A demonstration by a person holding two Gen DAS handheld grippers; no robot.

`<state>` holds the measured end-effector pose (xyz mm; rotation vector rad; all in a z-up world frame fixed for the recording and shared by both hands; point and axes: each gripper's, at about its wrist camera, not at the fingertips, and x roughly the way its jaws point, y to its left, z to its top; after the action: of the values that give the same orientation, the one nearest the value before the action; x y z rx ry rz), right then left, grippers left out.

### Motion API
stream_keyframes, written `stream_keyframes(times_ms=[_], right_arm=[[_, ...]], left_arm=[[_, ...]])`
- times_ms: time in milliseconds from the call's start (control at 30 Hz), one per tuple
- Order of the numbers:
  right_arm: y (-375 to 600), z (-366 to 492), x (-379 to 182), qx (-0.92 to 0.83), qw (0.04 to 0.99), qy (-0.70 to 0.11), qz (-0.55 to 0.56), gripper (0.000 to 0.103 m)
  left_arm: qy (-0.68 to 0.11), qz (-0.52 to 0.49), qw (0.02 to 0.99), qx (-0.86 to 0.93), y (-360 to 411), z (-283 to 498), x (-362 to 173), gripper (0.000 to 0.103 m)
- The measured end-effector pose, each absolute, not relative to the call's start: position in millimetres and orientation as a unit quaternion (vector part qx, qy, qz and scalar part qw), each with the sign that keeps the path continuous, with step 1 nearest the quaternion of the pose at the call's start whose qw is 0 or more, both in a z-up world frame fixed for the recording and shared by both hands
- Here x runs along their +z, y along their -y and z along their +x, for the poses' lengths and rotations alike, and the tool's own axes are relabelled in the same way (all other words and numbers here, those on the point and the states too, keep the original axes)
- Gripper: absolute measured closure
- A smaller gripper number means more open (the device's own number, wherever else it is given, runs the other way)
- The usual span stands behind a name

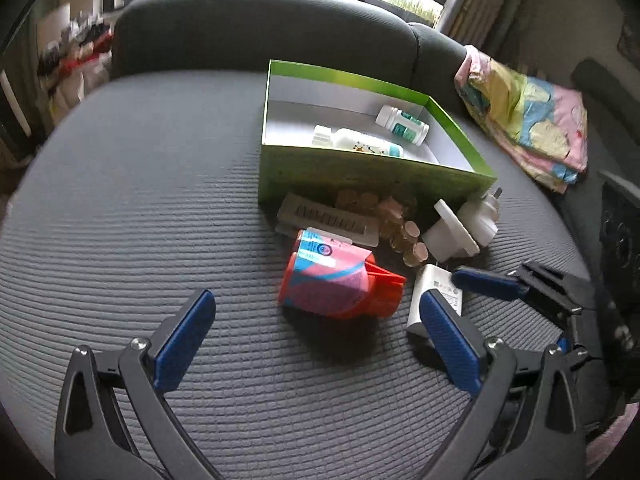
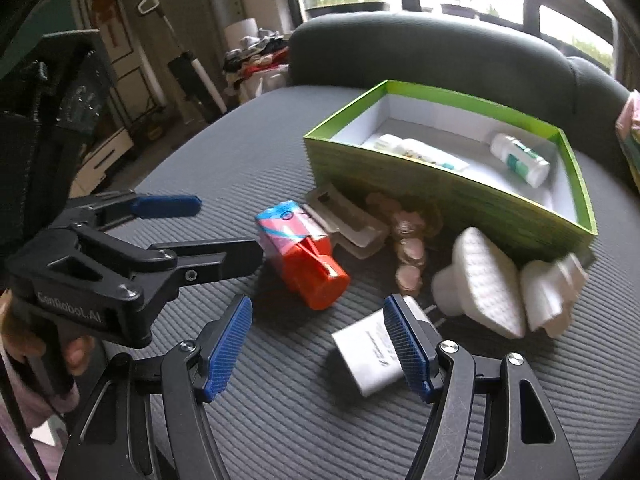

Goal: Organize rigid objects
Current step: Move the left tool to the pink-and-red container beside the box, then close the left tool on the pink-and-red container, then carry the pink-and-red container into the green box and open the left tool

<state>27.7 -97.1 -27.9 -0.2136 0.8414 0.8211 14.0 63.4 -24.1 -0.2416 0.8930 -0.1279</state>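
Gloved hand point(image 2: 48, 350) (right-wrist view only)

"GenRobot.AI" on left claw point(image 2: 224, 232) body; other labels unreadable.

The sofa seat point(image 1: 140, 208) is a matt grey woven cloth with fine raised ribs. The green box point(image 1: 372, 178) looks like smooth printed cardboard, slightly glossy outside, plain matt white inside. The two white bottles point(image 1: 402, 124) in it are glossy plastic with paper labels. The orange bottle point(image 1: 332, 280) is shiny plastic under a printed wrap. The white charger point(image 2: 368, 356) is smooth matt plastic. Both grippers' frames are black matt plastic with bright metal screws; their blue pads point(image 2: 228, 348) are finely ribbed. The folded blanket point(image 1: 528, 120) is soft printed cloth.
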Motion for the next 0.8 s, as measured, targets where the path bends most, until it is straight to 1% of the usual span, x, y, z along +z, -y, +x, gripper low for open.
stream_keyframes(times_ms=[133, 200, 333, 500, 533, 567, 600, 633, 733, 800], right_arm=[[81, 33, -38, 0.401, 0.820, -0.395, -0.106, 0.033], [78, 34, -39, 0.399, 0.821, -0.394, -0.108, 0.033], [70, 48, -47, 0.391, 0.824, -0.394, -0.110, 0.033], [64, 54, -54, 0.395, 0.819, -0.399, -0.116, 0.033], [63, 54, -55, 0.396, 0.818, -0.400, -0.118, 0.033], [61, 55, -57, 0.399, 0.816, -0.401, -0.119, 0.040], [61, 55, -57, 0.399, 0.816, -0.401, -0.119, 0.044], [59, 57, -60, 0.400, 0.813, -0.406, -0.122, 0.046], [55, 60, -66, 0.398, 0.810, -0.411, -0.126, 0.052], [55, 61, -67, 0.399, 0.810, -0.412, -0.124, 0.052]], left_arm=[[-0.427, -0.136, 0.891, -0.073, -72, 19, -31, 0.003], [-0.427, -0.144, 0.889, -0.086, -73, 24, -34, 0.007], [-0.427, -0.152, 0.884, -0.110, -69, 33, -41, 0.008], [-0.440, -0.161, 0.874, -0.126, -65, 42, -52, 0.026], [-0.442, -0.163, 0.873, -0.129, -64, 43, -54, 0.028], [-0.444, -0.167, 0.870, -0.133, -64, 44, -55, 0.030], [-0.445, -0.170, 0.869, -0.135, -64, 44, -56, 0.033], [-0.446, -0.169, 0.868, -0.134, -63, 43, -57, 0.034], [-0.445, -0.170, 0.869, -0.136, -64, 43, -57, 0.034], [-0.445, -0.170, 0.868, -0.137, -65, 44, -58, 0.033]])
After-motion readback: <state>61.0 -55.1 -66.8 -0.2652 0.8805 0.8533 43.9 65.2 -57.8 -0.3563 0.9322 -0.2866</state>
